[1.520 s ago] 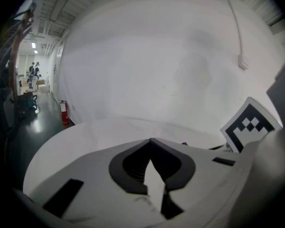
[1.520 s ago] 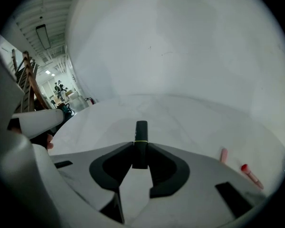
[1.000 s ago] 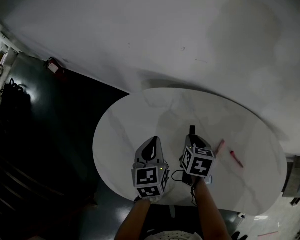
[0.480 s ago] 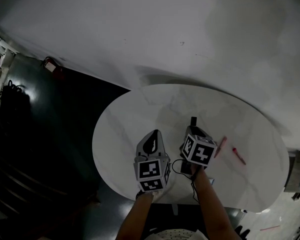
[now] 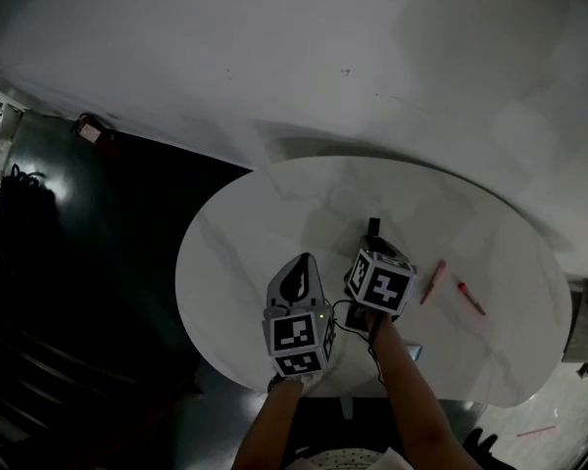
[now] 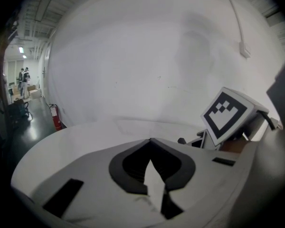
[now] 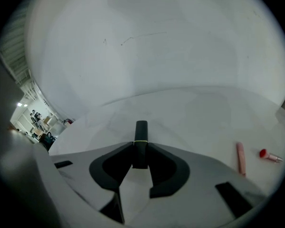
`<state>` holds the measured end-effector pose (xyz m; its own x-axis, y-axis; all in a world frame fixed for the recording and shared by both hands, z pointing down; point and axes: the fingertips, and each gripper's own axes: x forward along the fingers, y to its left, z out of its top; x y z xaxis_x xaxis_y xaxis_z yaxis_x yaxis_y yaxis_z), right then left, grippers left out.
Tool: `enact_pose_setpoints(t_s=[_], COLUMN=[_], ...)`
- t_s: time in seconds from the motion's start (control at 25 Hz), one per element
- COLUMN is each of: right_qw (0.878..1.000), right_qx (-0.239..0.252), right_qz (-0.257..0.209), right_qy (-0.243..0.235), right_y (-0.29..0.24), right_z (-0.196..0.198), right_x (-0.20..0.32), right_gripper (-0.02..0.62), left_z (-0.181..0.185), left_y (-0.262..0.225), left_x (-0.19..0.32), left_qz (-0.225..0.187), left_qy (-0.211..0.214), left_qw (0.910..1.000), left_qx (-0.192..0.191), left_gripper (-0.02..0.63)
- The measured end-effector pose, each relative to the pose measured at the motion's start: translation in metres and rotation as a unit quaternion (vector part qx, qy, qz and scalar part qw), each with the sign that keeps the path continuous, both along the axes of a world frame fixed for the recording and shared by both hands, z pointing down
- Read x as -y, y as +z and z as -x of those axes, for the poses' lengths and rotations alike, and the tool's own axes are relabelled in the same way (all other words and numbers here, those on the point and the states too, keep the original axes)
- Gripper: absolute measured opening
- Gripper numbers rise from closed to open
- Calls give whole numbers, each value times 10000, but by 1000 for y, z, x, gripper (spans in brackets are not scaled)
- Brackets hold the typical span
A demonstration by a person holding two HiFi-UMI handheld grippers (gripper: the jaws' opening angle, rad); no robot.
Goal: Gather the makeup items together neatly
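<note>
Left gripper [image 6: 150,141]: jaws pressed together, nothing between them, over the table's [image 5: 265,213] near edge.
Right gripper [image 7: 140,147]: clamped on a black tube [image 7: 141,136] whose end sticks out past the jaws.
Pink stick [image 5: 432,282]: lying toward the table's right edge, well apart from the tube.
Red-tipped lipstick [image 5: 469,299]: just beside the stick, not touching.

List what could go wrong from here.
1. The right gripper pinches the black tube only at its jaw tips; it may swivel or slip when set down.
2. The pink stick and red-tipped stick lie loose on the table; a nudge could roll them, and the red tip might smear.
3. The shut left gripper sits close by; they could bump.
</note>
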<state>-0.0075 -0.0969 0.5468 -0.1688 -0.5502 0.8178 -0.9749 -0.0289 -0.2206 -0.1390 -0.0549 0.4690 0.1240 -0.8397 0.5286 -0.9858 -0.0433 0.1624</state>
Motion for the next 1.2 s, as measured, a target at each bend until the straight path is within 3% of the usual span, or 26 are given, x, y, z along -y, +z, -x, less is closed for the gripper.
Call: enact_pose_setpoints(t_s=[0.36,0.72,1.04,1.2], right_qw=[9992,9981,9984,9989], right_qx=[-121,-551,-352,-340], right_qz=[193,188,316,242], right_qy=[327,181,303,219], right_y=[12,10,13,11], right_z=[-7,-4,-6,-2], right_x=[0,3,1,4], right_gripper=[119,124,127,166], left_z=[-12,-15,-12,-11], left_y=[13,14,15,14], left_x=[-3,-1,-1,0], left_qz=[176,193,176,142], left_qy=[118,151,73,51], left_qw=[9998,9997,9998,9999], left_qx=[2,-12,-37,-41], left_gripper=[37,37,37,38])
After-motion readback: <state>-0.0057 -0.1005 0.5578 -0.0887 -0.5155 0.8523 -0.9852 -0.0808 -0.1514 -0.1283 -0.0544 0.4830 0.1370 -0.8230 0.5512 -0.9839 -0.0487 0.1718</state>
